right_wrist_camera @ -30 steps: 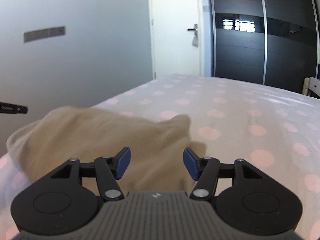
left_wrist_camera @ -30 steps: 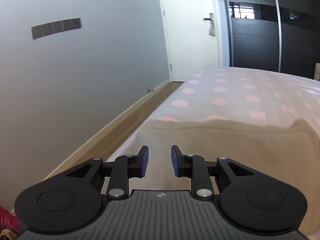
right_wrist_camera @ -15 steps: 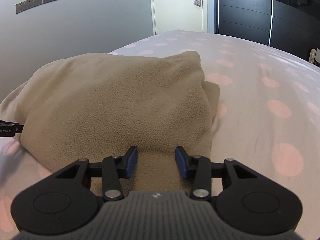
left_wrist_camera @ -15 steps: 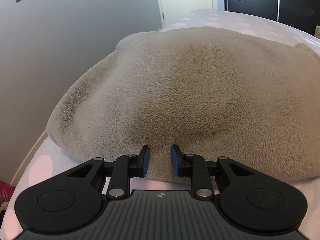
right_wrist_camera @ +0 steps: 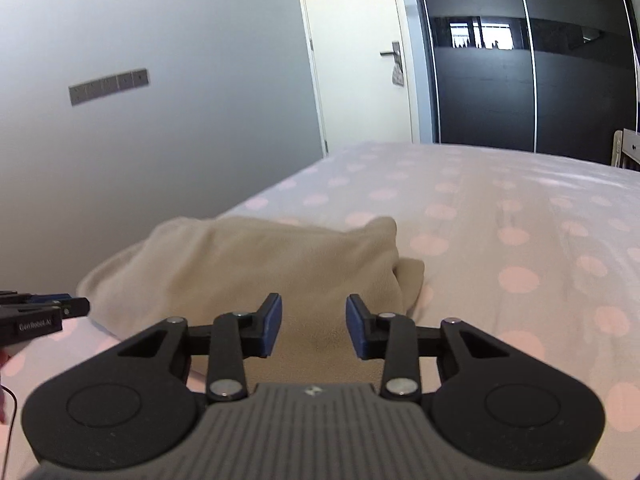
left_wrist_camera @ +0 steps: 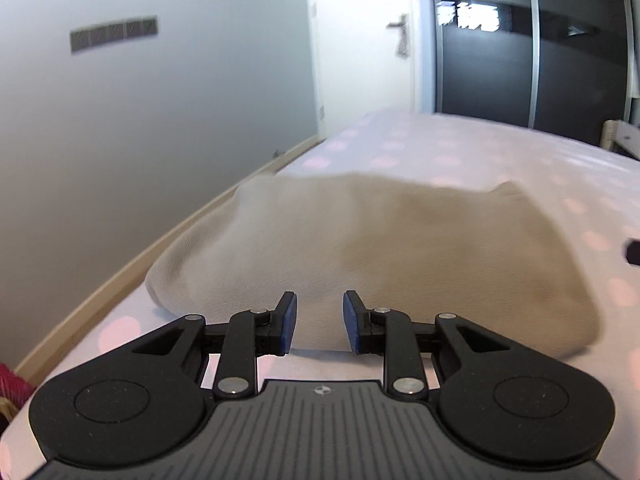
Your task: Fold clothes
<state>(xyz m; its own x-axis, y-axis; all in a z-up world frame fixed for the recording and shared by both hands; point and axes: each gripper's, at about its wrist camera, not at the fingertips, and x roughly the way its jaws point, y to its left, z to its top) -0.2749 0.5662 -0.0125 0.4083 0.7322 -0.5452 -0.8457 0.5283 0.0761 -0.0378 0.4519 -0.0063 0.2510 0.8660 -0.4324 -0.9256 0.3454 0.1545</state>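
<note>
Left wrist view: grey wall (left_wrist_camera: pixel 160 120) from nine to eleven o'clock, white door (left_wrist_camera: pixel 368 32) at twelve, dark wardrobe (left_wrist_camera: pixel 540 40) at one to two. Folded beige fleece (left_wrist_camera: pixel 380 248) at centre, lying on the pink-dotted bedsheet (left_wrist_camera: pixel 520 152) near the bed's left edge. Left gripper (left_wrist_camera: pixel 319 323) at six o'clock, blue pads a narrow gap apart, nothing pinched between them, near hem of the fleece just beyond the tips. Black tip at three o'clock, too cropped to identify.

Right wrist view: left tool's fingers (right_wrist_camera: pixel 60 306) poking in at nine o'clock, beside the fleece (right_wrist_camera: pixel 248 264). Fleece left of centre, a lower layer peeking out on its right side. Right gripper (right_wrist_camera: pixel 314 330) at six o'clock, jaws closing, moderately apart, empty, hovering over the fleece's near edge. Bare bedsheet (right_wrist_camera: pixel 520 240) toward three o'clock.
</note>
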